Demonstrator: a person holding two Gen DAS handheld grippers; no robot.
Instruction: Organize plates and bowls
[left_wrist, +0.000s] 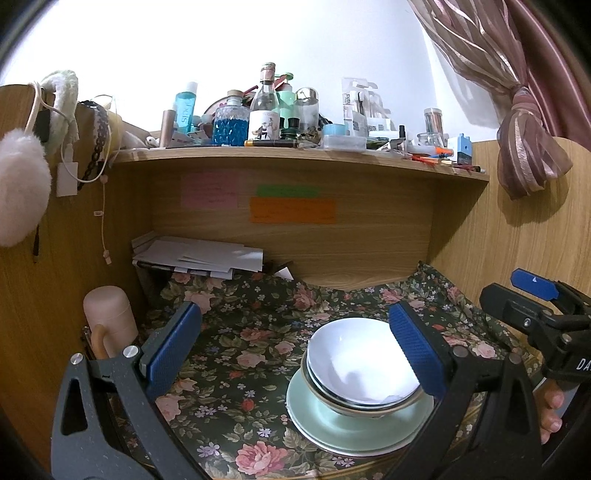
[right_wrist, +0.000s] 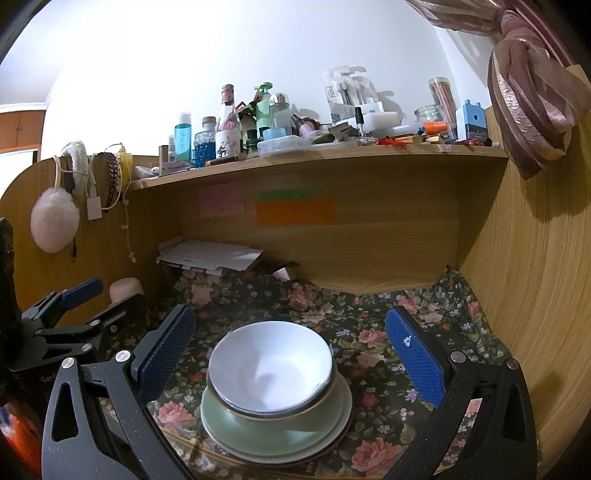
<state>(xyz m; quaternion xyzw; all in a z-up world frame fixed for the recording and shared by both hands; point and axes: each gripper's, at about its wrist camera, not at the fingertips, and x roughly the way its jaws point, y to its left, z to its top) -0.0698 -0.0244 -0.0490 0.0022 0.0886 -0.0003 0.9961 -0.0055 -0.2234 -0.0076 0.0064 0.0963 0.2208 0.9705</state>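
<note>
A white bowl sits nested in other bowls on a stack of pale green plates on the floral cloth. The same white bowl and green plates show in the right wrist view, centred between my fingers. My left gripper is open and empty, above and left of the stack. My right gripper is open and empty, held above the stack. The right gripper also shows at the right edge of the left wrist view. The left gripper shows at the left of the right wrist view.
A floral cloth covers the desk inside a wooden alcove. A paper pile lies at the back left. A pink cylinder stands at the left wall. The shelf above holds several bottles and jars. A curtain hangs at right.
</note>
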